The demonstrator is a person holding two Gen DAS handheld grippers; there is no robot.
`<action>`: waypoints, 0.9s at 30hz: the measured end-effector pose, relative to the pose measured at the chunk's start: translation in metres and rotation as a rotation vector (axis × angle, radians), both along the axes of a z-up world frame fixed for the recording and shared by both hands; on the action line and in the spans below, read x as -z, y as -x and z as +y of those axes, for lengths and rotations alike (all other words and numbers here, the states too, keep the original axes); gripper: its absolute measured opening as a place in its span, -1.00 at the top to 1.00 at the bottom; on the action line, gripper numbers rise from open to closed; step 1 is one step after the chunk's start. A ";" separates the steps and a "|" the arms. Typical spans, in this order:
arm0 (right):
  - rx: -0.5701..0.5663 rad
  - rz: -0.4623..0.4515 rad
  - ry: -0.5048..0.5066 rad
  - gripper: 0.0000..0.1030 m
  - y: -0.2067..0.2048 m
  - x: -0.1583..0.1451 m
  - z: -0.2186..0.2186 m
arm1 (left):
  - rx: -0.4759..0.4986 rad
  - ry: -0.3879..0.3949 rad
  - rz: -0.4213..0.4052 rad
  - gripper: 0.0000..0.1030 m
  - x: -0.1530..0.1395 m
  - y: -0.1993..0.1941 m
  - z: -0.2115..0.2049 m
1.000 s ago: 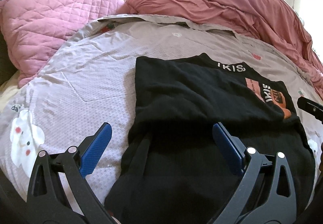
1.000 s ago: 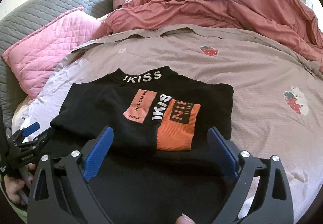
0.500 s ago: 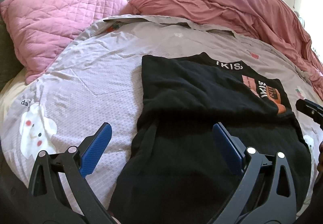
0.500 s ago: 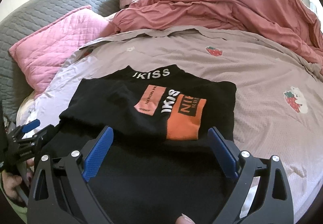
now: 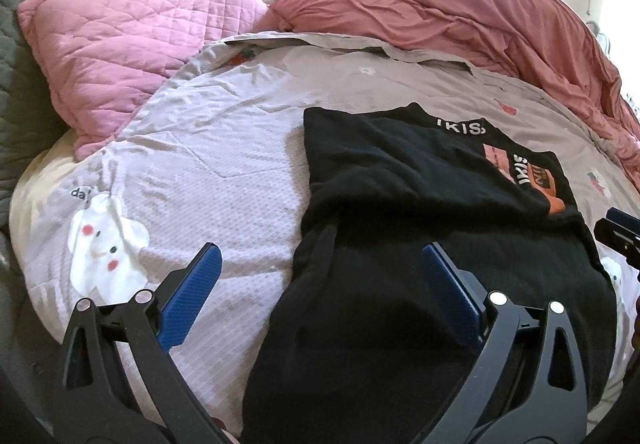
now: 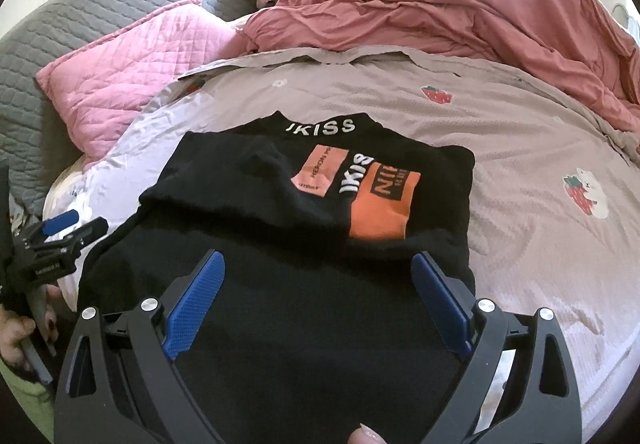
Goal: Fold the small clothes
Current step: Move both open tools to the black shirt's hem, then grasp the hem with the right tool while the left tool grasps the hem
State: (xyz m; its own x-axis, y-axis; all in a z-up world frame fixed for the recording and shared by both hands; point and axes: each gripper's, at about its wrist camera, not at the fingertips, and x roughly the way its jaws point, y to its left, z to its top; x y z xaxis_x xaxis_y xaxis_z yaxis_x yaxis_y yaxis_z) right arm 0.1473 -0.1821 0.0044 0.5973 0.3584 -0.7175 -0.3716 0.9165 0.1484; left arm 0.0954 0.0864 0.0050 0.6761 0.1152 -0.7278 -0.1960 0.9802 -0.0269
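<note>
A black shirt (image 5: 420, 228) with white "IKISS" lettering and orange patches lies on the bed, its sides folded in; it also shows in the right wrist view (image 6: 304, 228). My left gripper (image 5: 320, 264) is open and empty, above the shirt's near left edge. My right gripper (image 6: 318, 272) is open and empty, above the shirt's lower middle. The right gripper's tip shows at the right edge of the left wrist view (image 5: 618, 234). The left gripper shows at the left of the right wrist view (image 6: 60, 236).
The shirt rests on a light grey-pink bedsheet (image 5: 224, 147) with strawberry and bear prints (image 6: 586, 191). A pink quilted pillow (image 5: 132, 39) lies at the back left. A rumpled red-pink duvet (image 6: 460, 11) fills the back right. A grey quilted headboard (image 6: 100, 3) stands behind.
Both grippers have drawn back and up from the shirt, so more of the bed shows. The shirt has not moved. Both grippers stay open.
</note>
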 end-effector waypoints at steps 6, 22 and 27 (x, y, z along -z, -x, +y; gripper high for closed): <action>-0.002 0.006 0.013 -0.82 0.015 -0.001 -0.009 | -0.018 0.001 -0.020 -0.81 -0.011 0.017 0.007; 0.000 0.035 0.034 -0.82 0.058 0.000 -0.047 | -0.137 0.069 -0.017 -0.81 -0.022 0.066 0.062; 0.031 0.050 0.043 -0.82 0.073 0.002 -0.070 | -0.117 0.122 0.010 -0.81 -0.010 0.080 0.062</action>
State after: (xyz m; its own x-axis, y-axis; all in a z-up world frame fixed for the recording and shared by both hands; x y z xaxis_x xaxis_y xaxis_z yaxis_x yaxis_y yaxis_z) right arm 0.0748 -0.2521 0.0020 0.5705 0.3082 -0.7613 -0.3361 0.9334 0.1261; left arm 0.0152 0.1486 0.0148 0.6558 0.1032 -0.7479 -0.3100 0.9401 -0.1420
